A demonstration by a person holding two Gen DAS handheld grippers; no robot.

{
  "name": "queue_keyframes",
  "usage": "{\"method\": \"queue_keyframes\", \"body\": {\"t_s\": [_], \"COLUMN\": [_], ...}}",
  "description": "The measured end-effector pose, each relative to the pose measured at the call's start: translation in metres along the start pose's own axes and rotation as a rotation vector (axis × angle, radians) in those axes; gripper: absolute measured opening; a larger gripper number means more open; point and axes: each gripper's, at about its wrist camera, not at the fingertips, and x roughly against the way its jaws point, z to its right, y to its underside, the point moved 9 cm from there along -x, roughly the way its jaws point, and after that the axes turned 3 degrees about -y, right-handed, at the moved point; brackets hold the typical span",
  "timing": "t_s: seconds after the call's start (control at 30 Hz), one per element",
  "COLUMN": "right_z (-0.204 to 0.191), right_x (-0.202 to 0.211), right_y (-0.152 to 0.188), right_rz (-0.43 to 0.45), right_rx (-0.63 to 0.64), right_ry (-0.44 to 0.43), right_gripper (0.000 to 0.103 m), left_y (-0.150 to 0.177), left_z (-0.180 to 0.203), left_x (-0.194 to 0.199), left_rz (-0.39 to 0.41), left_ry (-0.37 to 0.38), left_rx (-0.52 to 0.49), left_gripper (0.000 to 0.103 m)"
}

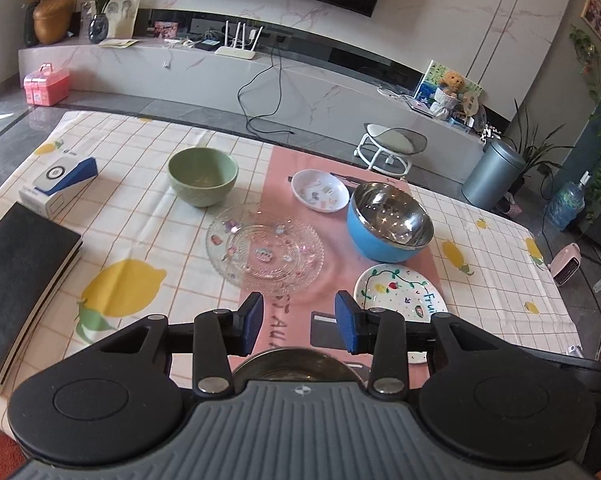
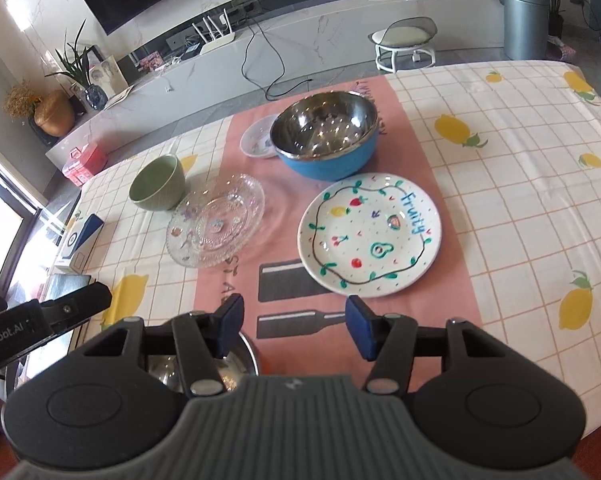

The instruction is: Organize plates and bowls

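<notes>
On the tablecloth stand a green bowl point(image 1: 203, 176) point(image 2: 159, 184), a clear glass plate point(image 1: 264, 249) point(image 2: 216, 226), a small white dish point(image 1: 319, 190) point(image 2: 257, 137), a blue steel-lined bowl point(image 1: 388, 222) point(image 2: 325, 136) and a white "Fruity" plate point(image 1: 398, 292) point(image 2: 370, 236). A small steel bowl point(image 1: 296, 364) point(image 2: 204, 364) sits at the near edge, under the grippers. My left gripper point(image 1: 299, 322) is open and empty just short of the glass plate. My right gripper point(image 2: 293, 326) is open and empty just short of the Fruity plate.
A black notebook point(image 1: 20, 280) and a white-and-blue box point(image 1: 60, 180) lie at the table's left. The left gripper's body shows at the left of the right wrist view point(image 2: 40, 320). Beyond the table's far edge are a stool point(image 1: 392, 144) and a bin point(image 1: 494, 174).
</notes>
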Motion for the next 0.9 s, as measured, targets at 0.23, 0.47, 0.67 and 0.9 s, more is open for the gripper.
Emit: {"method": "queue_keyframes", "body": {"t_s": [0.23,0.47,0.67,0.9], "right_z": [0.017,0.043,0.064,0.087], "right_x": [0.001,-0.014,-0.036,-0.063], "right_y": [-0.030,-0.064,-0.093,-0.128], "right_rz": [0.049,0.069,0.065,0.071], "right_rx": [0.029,-0.013,-0.054,-0.108], "right_ry": [0.041,0.070,0.084,0.083], "right_gripper": [0.056,0.059,0.060,0.060], "left_y": [-0.015,-0.039,-0.060,-0.080], "left_z": [0.034,0.063,0.081,0.085], "left_x": [-0.026,-0.056,-0.087,-0.135], "left_rz": [-0.027,-0.089,-0.080,-0.151], "left_ry": [0.024,0.095,0.073,0.129], "left_rx": [-0.054,-0.019,-0.054,0.067], "left_gripper": [0.046,0.052,0.059,0.059]}}
